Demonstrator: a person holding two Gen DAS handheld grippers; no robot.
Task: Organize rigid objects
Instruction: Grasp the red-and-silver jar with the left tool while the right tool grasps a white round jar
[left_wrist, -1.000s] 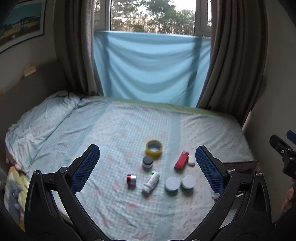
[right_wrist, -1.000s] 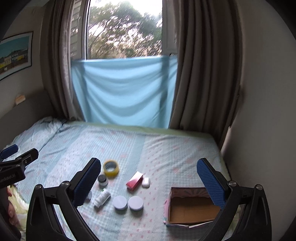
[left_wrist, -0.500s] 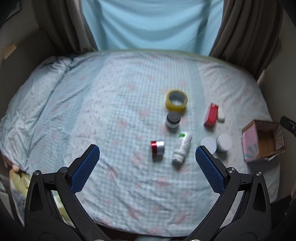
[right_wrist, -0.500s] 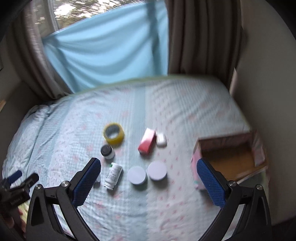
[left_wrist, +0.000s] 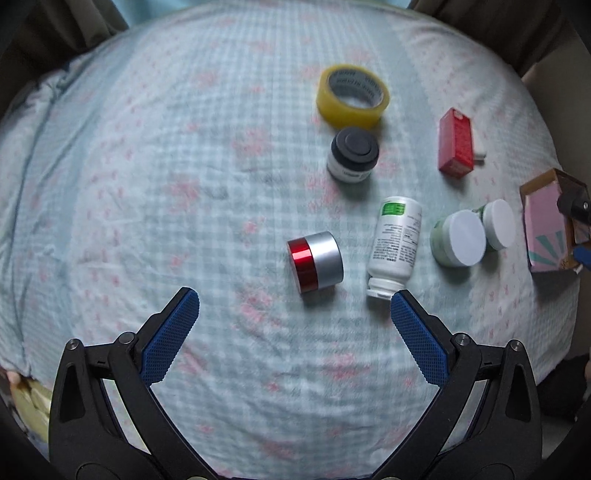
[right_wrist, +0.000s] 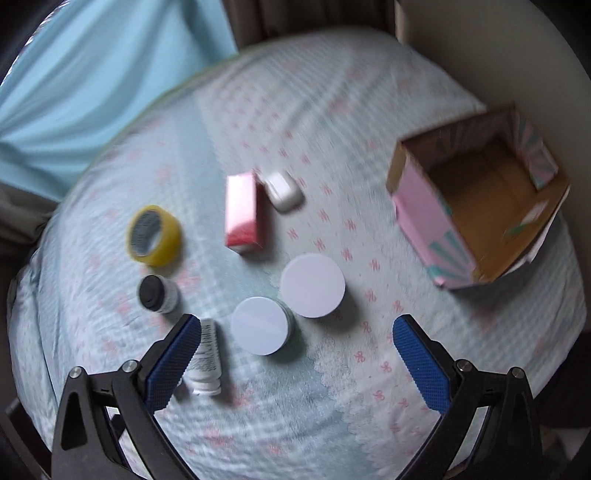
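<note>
On the bed lie a yellow tape roll (left_wrist: 352, 95), a black-lidded jar (left_wrist: 354, 154), a red and silver jar (left_wrist: 316, 262) on its side, a white pill bottle (left_wrist: 393, 245) on its side, two white-lidded jars (left_wrist: 460, 242) (left_wrist: 498, 223), a red box (left_wrist: 455, 146) and a small white case (right_wrist: 283, 191). My left gripper (left_wrist: 294, 312) is open above the bed, just short of the red and silver jar. My right gripper (right_wrist: 294, 338) is open over the two white-lidded jars (right_wrist: 260, 330) (right_wrist: 313, 290). An open pink cardboard box (right_wrist: 476, 199) stands to the right.
The bedsheet (left_wrist: 147, 166) is pale blue check with pink marks. A blue cloth (right_wrist: 92, 74) hangs behind the bed, with brown curtains beside it. The bed's right edge runs close to the pink box (left_wrist: 546, 229). A wall stands at the right.
Both grippers have tilted down and moved closer to the bed. The objects now look larger and nearer. Both grippers stay open and nothing on the bed has moved.
</note>
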